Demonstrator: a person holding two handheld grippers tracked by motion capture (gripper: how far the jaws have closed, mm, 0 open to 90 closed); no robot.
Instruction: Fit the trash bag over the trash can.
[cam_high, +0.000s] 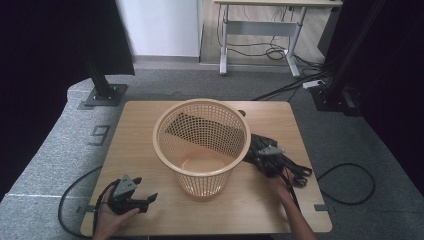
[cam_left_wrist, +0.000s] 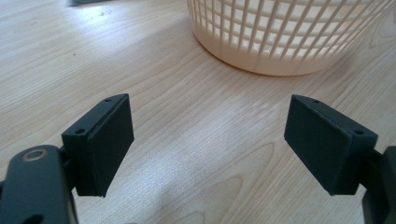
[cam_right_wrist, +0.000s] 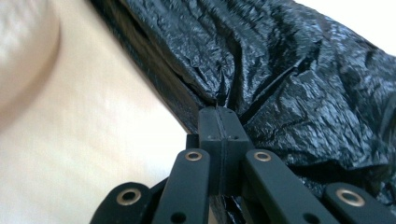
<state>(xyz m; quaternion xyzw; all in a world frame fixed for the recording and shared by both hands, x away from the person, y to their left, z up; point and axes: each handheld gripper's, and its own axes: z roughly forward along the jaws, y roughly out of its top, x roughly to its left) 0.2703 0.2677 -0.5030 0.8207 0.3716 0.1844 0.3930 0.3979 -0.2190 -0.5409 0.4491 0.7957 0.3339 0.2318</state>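
Observation:
A tan mesh waste basket stands upright in the middle of the wooden table. A crumpled black plastic bag lies against its right side. My right gripper is down at the bag. In the right gripper view its jaws are pressed together at the tip, pinching a fold of the bag. My left gripper rests at the table's front left, open, with bare wood between its pads. The basket's base is ahead of it. A dark patch shows through the mesh; whether inside or behind, I cannot tell.
Black cables lie on the table right of the bag and trail over its right edge. A black post on a base plate stands beyond the far left corner. A white desk frame is farther back.

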